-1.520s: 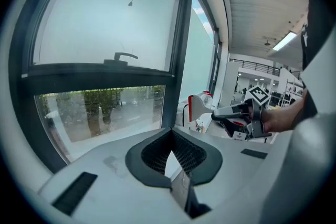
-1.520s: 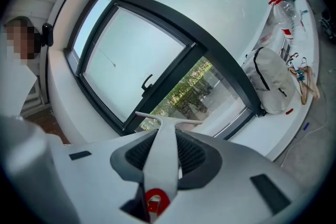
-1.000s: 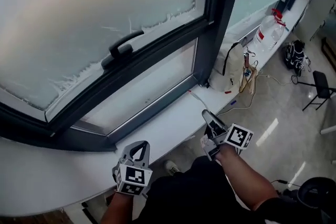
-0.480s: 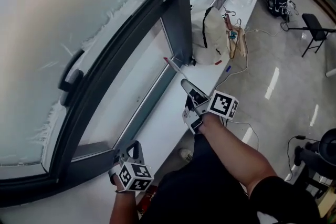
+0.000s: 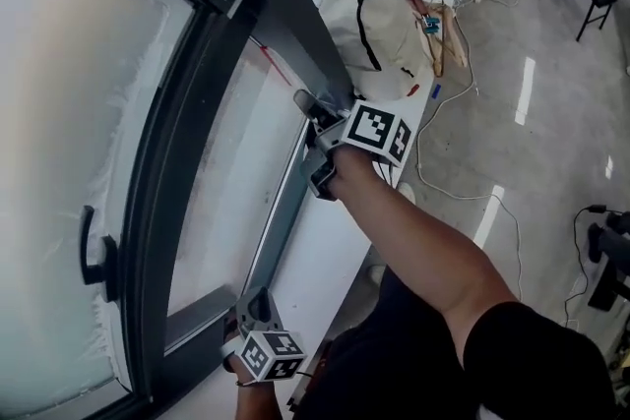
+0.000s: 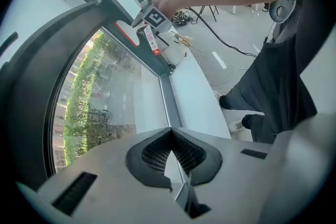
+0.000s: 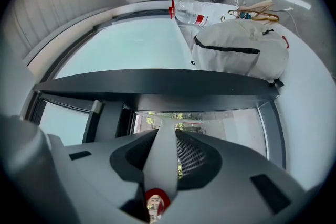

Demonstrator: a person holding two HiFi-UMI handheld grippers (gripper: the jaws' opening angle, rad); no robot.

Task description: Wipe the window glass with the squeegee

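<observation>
**Squeegee set at one end of the lower pane; wiping hardly begun**

Your right gripper (image 5: 310, 111) is clenched on the squeegee (image 5: 276, 64); its pale handle, with a red ring at the tail, runs out between the jaws. The red-edged blade lies against the lower window pane (image 5: 231, 182), close beside the dark upright (image 5: 281, 10) of the frame, at the end nearest the bag.

Your left gripper (image 5: 258, 298) hangs low by the near end of the white sill (image 5: 315, 256), well apart from the squeegee; its jaws are pressed together with nothing between them.

Beyond the upright, a cream bag (image 5: 379, 25) with a black strap sits on the sill; wooden hangers (image 5: 445, 15) lie just beside it. The upper sash wears a frosted film with ragged edges and carries a dark window handle (image 5: 94, 256).

On progress: the blade appears to be at the very end of the clear pane, so the long stretch of glass running toward your left gripper looks yet to be wiped; no streak or wet band shows what, if anything, is done; the frosted sash gives no sign either way.
</observation>
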